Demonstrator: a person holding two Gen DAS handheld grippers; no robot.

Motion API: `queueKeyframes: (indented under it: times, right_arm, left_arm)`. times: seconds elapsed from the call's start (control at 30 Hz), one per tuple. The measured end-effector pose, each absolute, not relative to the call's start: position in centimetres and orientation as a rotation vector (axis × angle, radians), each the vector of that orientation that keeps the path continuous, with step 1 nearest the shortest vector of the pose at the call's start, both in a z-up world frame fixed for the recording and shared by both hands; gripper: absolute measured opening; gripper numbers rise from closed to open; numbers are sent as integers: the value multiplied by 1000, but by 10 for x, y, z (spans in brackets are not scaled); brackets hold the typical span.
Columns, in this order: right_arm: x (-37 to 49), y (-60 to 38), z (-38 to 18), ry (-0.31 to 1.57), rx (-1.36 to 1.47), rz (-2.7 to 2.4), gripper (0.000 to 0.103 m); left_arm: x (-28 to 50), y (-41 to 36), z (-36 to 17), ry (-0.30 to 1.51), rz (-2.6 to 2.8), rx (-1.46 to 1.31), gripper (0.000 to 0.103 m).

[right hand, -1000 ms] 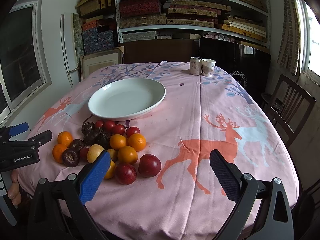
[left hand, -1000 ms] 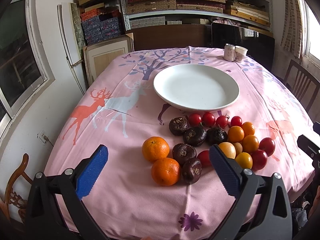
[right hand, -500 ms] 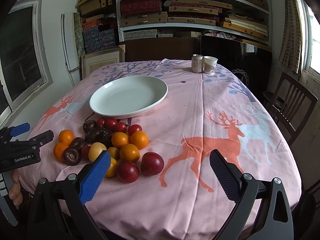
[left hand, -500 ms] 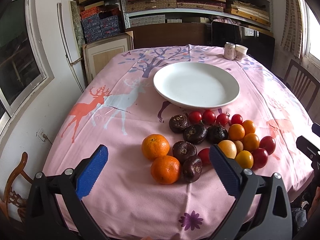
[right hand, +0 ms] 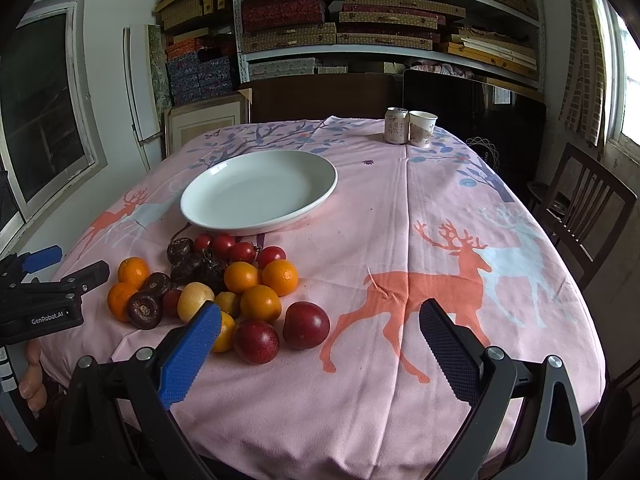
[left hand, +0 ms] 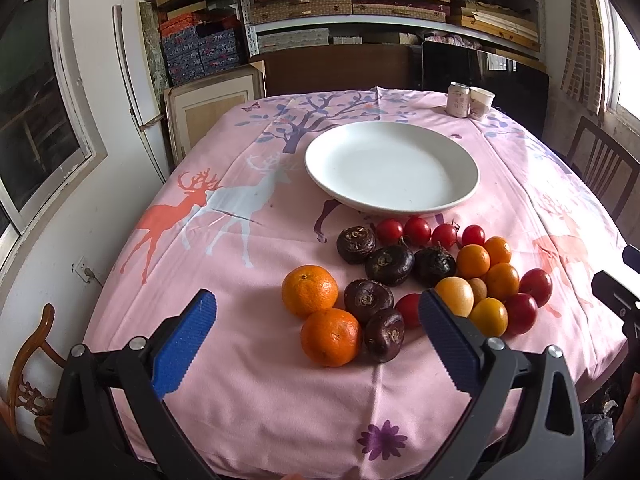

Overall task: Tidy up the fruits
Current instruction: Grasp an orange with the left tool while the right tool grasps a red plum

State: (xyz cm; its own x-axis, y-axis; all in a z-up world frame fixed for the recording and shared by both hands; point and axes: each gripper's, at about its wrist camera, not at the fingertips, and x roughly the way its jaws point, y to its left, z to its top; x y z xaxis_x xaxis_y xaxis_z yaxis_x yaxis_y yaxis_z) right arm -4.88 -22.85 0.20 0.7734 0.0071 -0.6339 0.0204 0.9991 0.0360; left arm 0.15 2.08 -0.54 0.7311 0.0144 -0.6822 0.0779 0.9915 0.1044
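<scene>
A pile of fruit lies on the pink tablecloth in front of an empty white plate [left hand: 460, 196] [right hand: 324, 192]. In it are two mandarins [left hand: 310, 290], dark water chestnuts [left hand: 368, 296], cherry tomatoes [left hand: 417, 230], small oranges [left hand: 473, 261] and two red plums [right hand: 306, 325]. My left gripper [left hand: 316, 332] is open above the near table edge, its fingers either side of the mandarins and chestnuts, holding nothing. My right gripper [right hand: 320, 340] is open too, just in front of the plums. The left gripper's body [right hand: 44, 300] shows at the left of the right wrist view.
A drink can [right hand: 396, 125] and a paper cup [right hand: 422, 128] stand at the table's far edge. A wooden chair [right hand: 588, 204] is at the right side. Shelves of boxes [right hand: 360, 20] fill the back wall. A person's fingers [right hand: 30, 376] show under the left gripper.
Both grippers have drifted slightly closer to the fruit pile; the plate and fruit sit a little nearer in each view. Both stay open. No fruit has moved.
</scene>
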Motion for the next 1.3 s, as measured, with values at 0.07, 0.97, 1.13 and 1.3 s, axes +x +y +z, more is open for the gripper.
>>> queueKeyframes:
  times: [0.07, 0.97, 1.13, 1.3]
  right_arm:
    - [-48, -230, 1, 692, 48, -6, 100]
    - [-46, -250, -15, 723, 95, -9, 100]
    - [-48, -246, -13, 714, 63, -10, 100]
    - [-47, -243, -25, 747, 4, 64, 100]
  left_arm:
    - [1, 21, -6, 757, -48, 116, 99]
    - [14, 22, -76, 815, -228, 266, 53]
    - [21, 24, -81, 825, -248, 229, 47]
    - [4, 42, -58, 776, -250, 161, 44]
